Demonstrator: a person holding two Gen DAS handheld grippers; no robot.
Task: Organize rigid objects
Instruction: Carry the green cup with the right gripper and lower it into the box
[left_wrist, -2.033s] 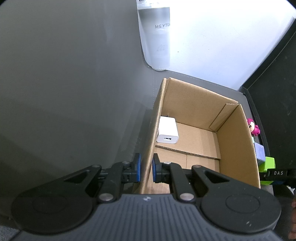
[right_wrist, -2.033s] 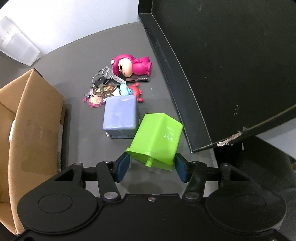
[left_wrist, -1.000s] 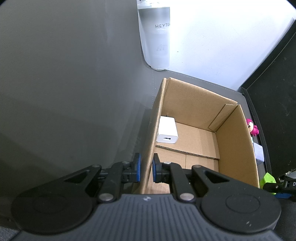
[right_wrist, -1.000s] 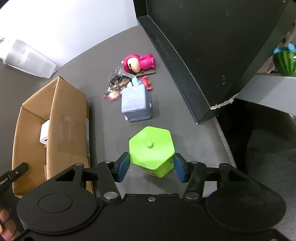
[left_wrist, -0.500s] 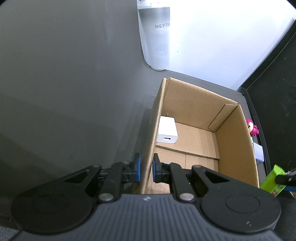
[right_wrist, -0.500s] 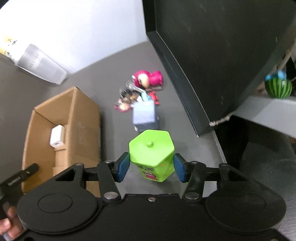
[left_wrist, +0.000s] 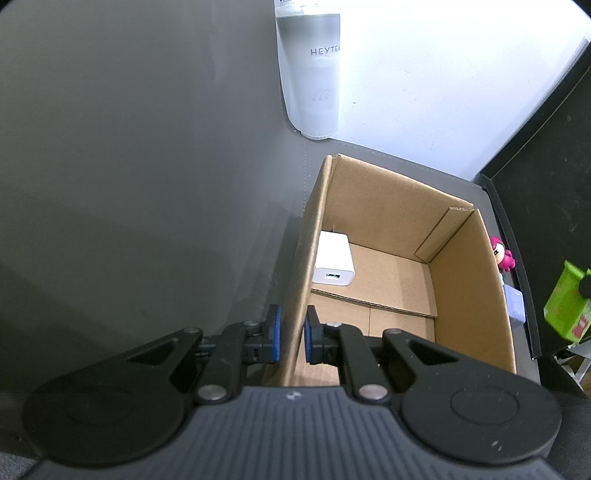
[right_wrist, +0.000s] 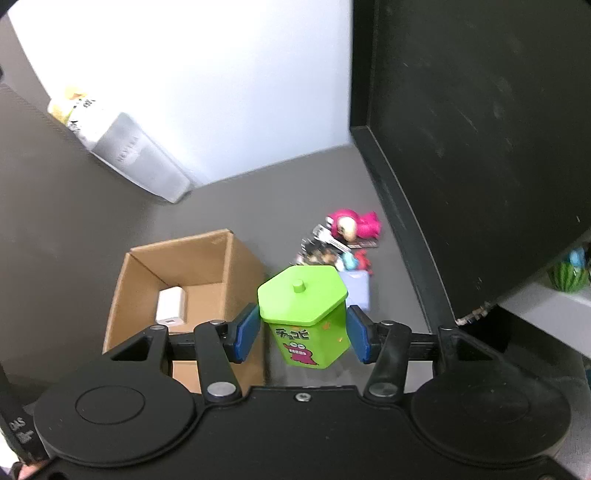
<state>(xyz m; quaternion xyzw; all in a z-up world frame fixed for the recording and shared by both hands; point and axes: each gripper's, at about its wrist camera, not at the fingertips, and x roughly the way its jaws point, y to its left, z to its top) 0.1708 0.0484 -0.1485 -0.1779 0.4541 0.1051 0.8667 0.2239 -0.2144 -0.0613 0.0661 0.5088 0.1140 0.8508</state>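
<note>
My blue pads (right_wrist: 246, 328) look rubbery and matt; the green tub (right_wrist: 306, 317) glossy plastic, the box (left_wrist: 469, 280) plain rough cardboard

A bright white wall (right_wrist: 207, 85) behind a grey table (left_wrist: 147, 184), a big black board (right_wrist: 480, 129) beside.

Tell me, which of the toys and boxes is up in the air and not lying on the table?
The green hexagonal box with the cartoon monster. The right tongs hold it above the table, while the pink figure, keychains and pale blue cube lie on it.
</note>
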